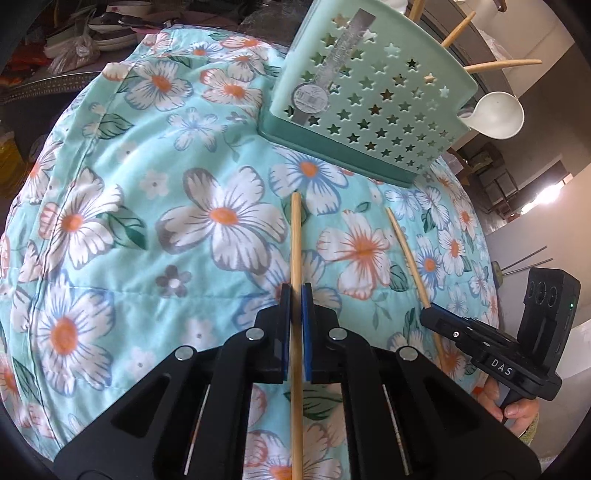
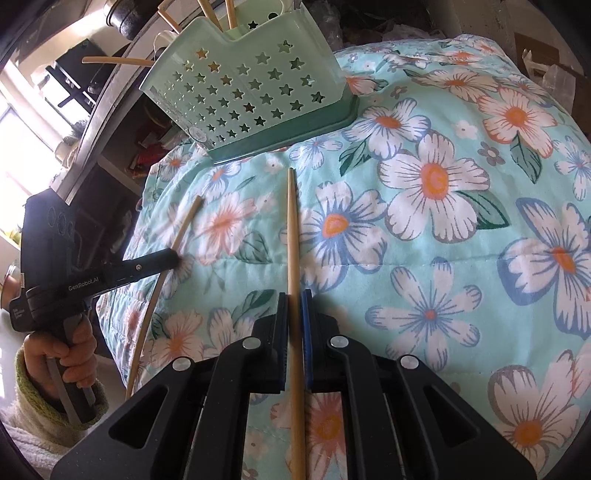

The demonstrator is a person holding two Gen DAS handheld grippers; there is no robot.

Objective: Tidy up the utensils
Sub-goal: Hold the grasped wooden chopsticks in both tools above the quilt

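In the left wrist view my left gripper (image 1: 295,295) is shut on a bamboo chopstick (image 1: 295,236) that lies lengthwise between its blue pads, pointing at the basket. To the right, my right gripper (image 1: 427,312) is shut on a second chopstick (image 1: 404,251). The right wrist view shows that right gripper (image 2: 294,301) clamped on its chopstick (image 2: 292,229), with the left gripper (image 2: 176,257) at the left, shut on the other chopstick (image 2: 186,225). The mint basket with star holes (image 1: 369,96) (image 2: 251,88) stands just beyond both, holding several chopsticks and a white spoon (image 1: 498,114).
A floral quilted cloth (image 1: 147,221) (image 2: 443,258) covers the rounded surface, which drops away at its edges. A person's hands (image 2: 70,343) (image 1: 517,406) grip the handles. Household clutter (image 1: 103,26) lies at the back left, and shelves and a bright window (image 2: 22,147) stand beyond the basket.
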